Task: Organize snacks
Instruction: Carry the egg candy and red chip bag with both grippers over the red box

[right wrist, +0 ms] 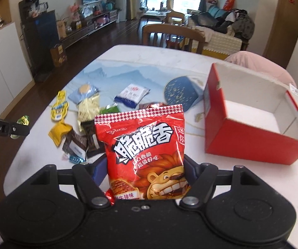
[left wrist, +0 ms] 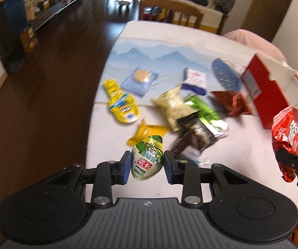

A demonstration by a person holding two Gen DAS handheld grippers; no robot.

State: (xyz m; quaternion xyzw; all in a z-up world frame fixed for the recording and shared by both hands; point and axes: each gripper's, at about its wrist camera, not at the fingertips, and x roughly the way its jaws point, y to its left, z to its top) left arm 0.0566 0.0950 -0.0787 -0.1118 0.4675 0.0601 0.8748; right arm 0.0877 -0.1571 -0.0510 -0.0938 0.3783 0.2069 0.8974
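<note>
Living room: dark wood floor (left wrist: 51, 66), wooden chair (right wrist: 172, 35) at the far end of the desk. Desk (right wrist: 140, 56): white, rounded, with a blue mountain print. Red box (right wrist: 250, 120): open-topped, white inside, standing on the desk's right side. Loose snack packets (left wrist: 173, 105): scattered mid-desk, left of the box. Red crisp bag (right wrist: 147, 155): raised above the desk, pinched by the right tool (right wrist: 144, 172). Green-and-white sachet (left wrist: 148, 159): raised above the desk's near edge, pinched by the left tool (left wrist: 148, 167).
</note>
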